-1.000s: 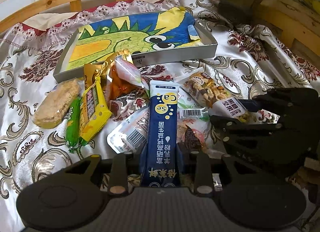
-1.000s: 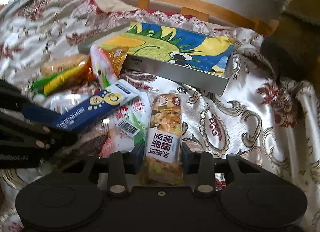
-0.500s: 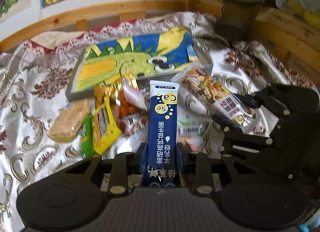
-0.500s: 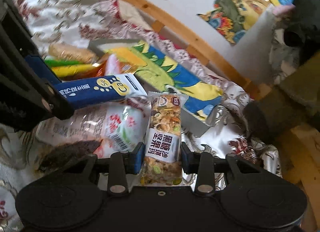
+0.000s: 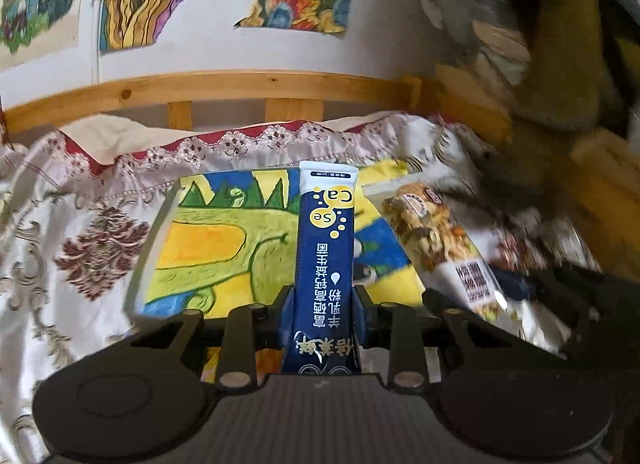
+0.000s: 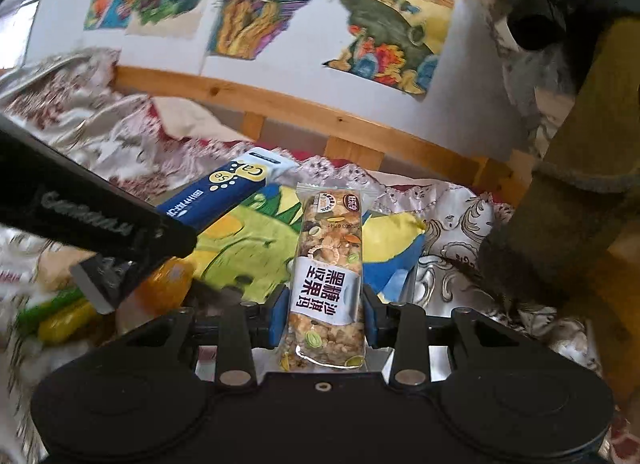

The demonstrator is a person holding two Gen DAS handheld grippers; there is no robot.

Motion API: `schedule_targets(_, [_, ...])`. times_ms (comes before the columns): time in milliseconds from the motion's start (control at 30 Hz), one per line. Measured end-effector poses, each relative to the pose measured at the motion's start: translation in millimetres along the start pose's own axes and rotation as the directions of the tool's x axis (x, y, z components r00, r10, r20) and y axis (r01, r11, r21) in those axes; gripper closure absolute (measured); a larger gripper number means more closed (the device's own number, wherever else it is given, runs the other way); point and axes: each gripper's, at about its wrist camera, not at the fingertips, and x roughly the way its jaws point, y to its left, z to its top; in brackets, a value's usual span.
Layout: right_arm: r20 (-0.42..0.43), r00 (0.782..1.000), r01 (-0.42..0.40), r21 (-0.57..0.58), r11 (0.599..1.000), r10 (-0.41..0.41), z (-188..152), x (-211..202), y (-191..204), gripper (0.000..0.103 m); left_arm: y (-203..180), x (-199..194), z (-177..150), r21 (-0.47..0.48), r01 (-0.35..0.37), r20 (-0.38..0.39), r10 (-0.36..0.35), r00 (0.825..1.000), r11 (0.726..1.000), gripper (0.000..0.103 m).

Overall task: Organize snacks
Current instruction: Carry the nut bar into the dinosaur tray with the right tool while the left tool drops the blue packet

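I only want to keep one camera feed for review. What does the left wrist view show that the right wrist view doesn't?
Only the left wrist view: the left gripper clamped on the blue sachet.
Only the right wrist view: the right gripper clamped on the nut bar, plus green and yellow snacks on the cloth.
Both: the two held snacks, the painted tray and the wooden rail.
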Motion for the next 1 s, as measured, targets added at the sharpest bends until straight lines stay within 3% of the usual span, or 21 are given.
schedule_targets(167, [-0.004,1.000,0.005,0.070,0.998,-0.005,8,40,-18,0.064,3,52,21,-0.097,0.008,-0.034,-0.011,0.999,0.995,0.070])
schedule_targets(367, [-0.059,0.998,-0.002,0.157,0.988,0.011,2,80,-41,0.064,18,105,29,-0.150,-0.026,-0.103,0.010,0.995,0.988,0.070])
schedule_targets(767, [-0.120,0.992,-0.016,0.207,0.978,0.042,-11,112,-48,0.064,14,143,18,-0.120,-0.092,-0.223,0.064,0.973,0.988,0.066])
schedule_targets(867, [-0.117,0.992,-0.015,0.210,0.978,0.040,-12,110,-48,0.056,17,138,17,-0.145,-0.101,-0.217,0.068,0.974,0.984,0.046])
schedule_targets(900, [-0.112,0.993,-0.013,0.218,0.976,0.038,-13,109,-49,0.048,18,135,17,-0.151,-0.104,-0.213,0.070,0.974,0.983,0.039])
schedule_targets(1000, [-0.086,0.996,-0.013,0.236,0.972,0.034,-12,101,-53,0.038,22,121,21,-0.164,-0.109,-0.188,0.077,0.979,0.980,0.029])
